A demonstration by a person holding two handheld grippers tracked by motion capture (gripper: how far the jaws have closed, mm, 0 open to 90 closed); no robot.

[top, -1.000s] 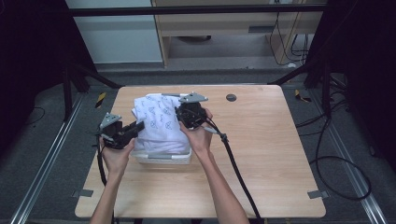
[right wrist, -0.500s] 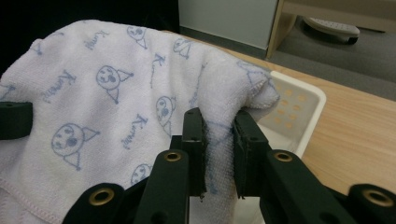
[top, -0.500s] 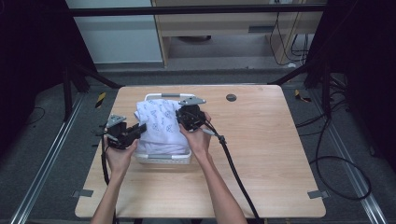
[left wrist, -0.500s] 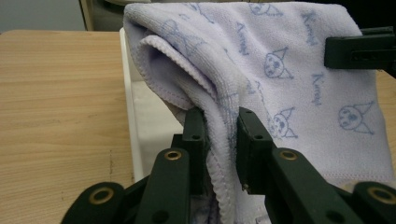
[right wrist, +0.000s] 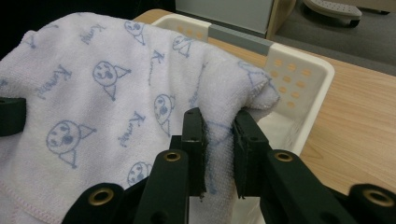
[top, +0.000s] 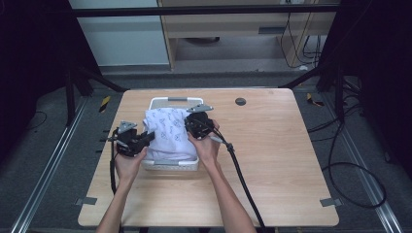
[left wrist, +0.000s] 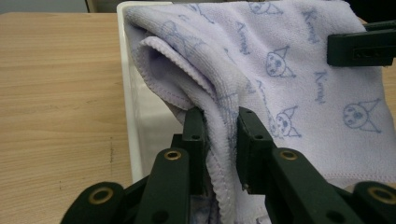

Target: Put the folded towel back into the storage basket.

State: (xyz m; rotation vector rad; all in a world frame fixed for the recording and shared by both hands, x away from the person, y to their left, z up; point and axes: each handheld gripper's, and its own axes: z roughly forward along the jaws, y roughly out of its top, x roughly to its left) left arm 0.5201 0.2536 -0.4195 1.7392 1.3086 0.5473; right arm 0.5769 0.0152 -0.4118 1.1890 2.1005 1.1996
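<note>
A pale lilac towel [top: 168, 134] printed with small blue cartoon faces is folded and held over a white plastic basket [top: 170, 165]. My left gripper [top: 145, 139] is shut on the towel's left edge [left wrist: 219, 135], right by the basket's left wall [left wrist: 133, 116]. At the towel's right side, my right gripper [top: 190, 125] is shut on a fold of the cloth [right wrist: 219, 135]. The right gripper view has the towel [right wrist: 107, 93] draped above the basket [right wrist: 289, 70], with its perforated far wall and grey handle showing. The towel's lower part hangs down inside the basket.
The basket stands left of centre on a light wooden table [top: 282, 160]. A small dark round disc [top: 240, 101] lies on the table near the far edge. Black cables [top: 240, 174] trail from the grippers back toward the person. A dark floor and metal frame rails surround the table.
Both grippers have brought the towel down and slightly nearer, so it now sits lower over the basket. The basket's far rim and grey handle have come into view behind the towel.
</note>
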